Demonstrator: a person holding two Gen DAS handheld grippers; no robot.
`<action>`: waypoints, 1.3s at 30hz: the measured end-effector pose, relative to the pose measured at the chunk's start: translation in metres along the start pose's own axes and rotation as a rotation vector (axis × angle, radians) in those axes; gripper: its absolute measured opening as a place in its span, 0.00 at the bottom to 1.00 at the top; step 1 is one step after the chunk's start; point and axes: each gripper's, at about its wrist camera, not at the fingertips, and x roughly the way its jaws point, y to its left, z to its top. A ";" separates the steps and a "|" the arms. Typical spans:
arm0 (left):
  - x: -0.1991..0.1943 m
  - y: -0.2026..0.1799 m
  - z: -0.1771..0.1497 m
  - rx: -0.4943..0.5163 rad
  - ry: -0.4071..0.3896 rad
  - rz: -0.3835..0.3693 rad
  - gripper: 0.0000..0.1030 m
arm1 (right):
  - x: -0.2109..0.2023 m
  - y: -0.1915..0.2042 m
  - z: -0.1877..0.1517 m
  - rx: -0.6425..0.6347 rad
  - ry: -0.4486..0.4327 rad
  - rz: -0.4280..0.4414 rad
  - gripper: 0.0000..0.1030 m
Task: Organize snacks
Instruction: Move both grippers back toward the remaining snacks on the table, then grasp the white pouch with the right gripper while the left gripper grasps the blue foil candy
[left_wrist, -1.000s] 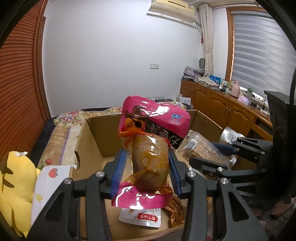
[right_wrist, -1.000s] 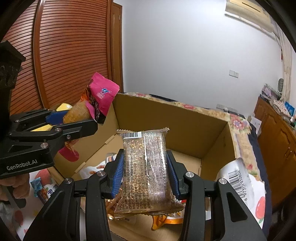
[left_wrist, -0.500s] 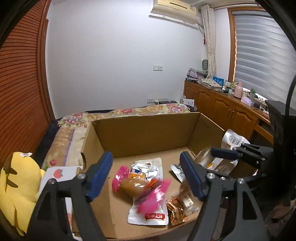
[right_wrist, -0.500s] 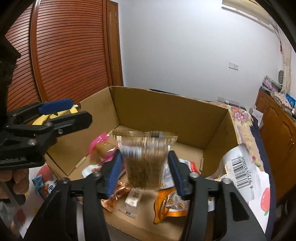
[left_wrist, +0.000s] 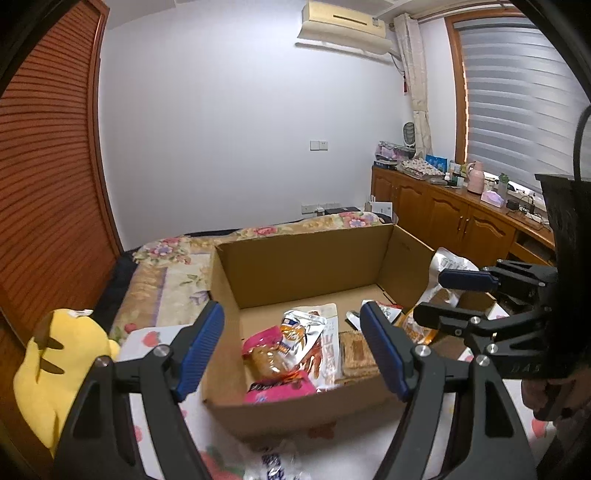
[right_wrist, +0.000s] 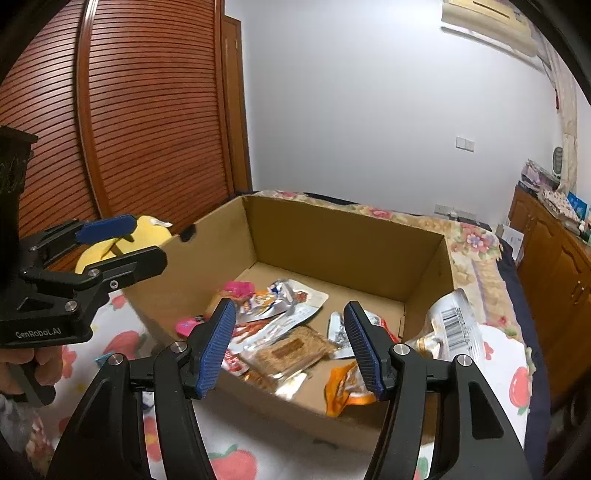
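- My left gripper (left_wrist: 291, 347) has its fingers (left_wrist: 201, 345) spread wide with nothing between them; it hangs just short of the box's near wall.
- My right gripper (right_wrist: 288, 345) is just as wide and just as empty, poised above the near edge of the box (right_wrist: 347, 232).
- From the left camera the right gripper (left_wrist: 452, 297) shows at the box's right side; from the right camera the left gripper (right_wrist: 122, 240) shows at the box's left side.
- The pink pack (left_wrist: 271, 369) lies on the box floor, against the near wall toward the left corner.
- The grain bar (right_wrist: 291, 349) lies flat on the floor near the middle, on top of other wrappers.
- Beside them I see a silver pouch (left_wrist: 308, 326) and an orange packet (right_wrist: 345, 386), the packet close to the near wall on the right.
- A bag with a barcode (right_wrist: 456, 328) leans at the box's right wall; I can't tell whether it is inside or outside.
- The box sits on a strawberry-print cloth (right_wrist: 509, 376).
- A yellow plush (left_wrist: 55, 365) lies left of the box.
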 end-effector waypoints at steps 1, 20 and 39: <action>-0.007 0.000 -0.001 0.002 -0.005 0.001 0.75 | -0.004 0.004 0.000 -0.001 -0.003 0.005 0.61; -0.056 0.076 -0.094 -0.055 0.099 0.052 0.76 | 0.013 0.112 -0.035 -0.044 0.110 0.176 0.61; -0.043 0.113 -0.150 -0.099 0.185 0.058 0.76 | 0.111 0.160 -0.068 -0.030 0.272 0.105 0.76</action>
